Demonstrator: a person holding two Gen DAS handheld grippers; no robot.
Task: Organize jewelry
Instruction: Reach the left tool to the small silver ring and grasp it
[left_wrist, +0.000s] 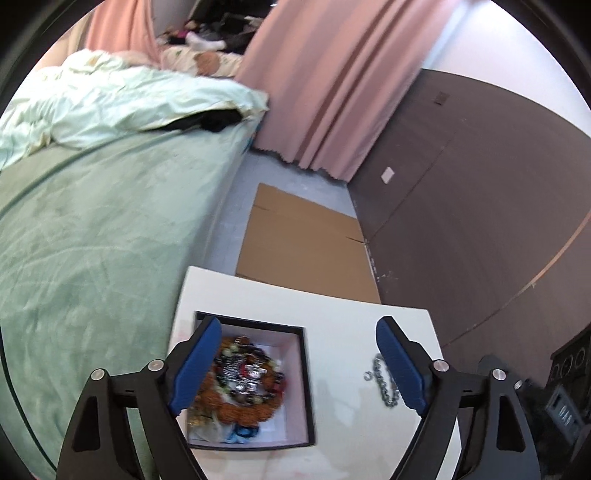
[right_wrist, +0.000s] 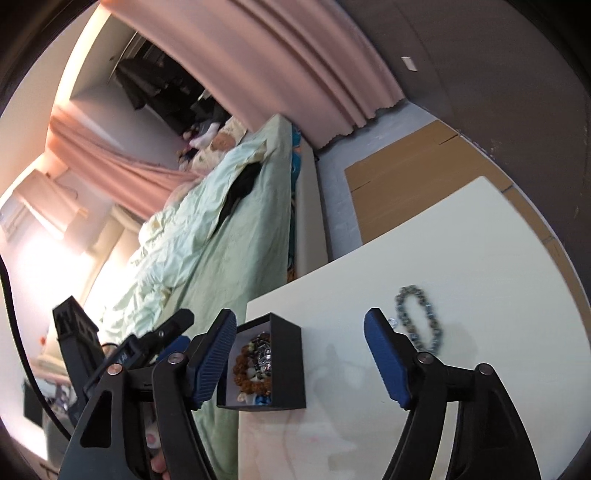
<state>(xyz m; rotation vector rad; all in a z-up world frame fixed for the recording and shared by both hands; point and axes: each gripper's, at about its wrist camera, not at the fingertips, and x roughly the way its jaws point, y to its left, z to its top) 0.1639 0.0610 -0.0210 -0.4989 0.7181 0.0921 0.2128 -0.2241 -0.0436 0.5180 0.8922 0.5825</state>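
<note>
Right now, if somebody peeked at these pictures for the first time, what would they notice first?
Probably the black box on the white table, stuffed with a bright tangle of beaded bracelets. Next, a lone silvery chain bracelet lying on the table to the box's right. Both blue-padded claws, left claw and right claw, hang open above them.

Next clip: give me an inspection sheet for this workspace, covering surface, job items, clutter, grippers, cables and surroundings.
Surface: white table, faintly stained.
Job's things: black box open, full of beaded bracelets; chain bracelet loose on the table, apart from the box.
Clutter: nothing seen on the table.
Grippers: left gripper open above the box; right gripper open, empty.
Cables: dark cable at the left edge.
Surroundings: bed, pink curtain, cardboard on the floor.
</note>
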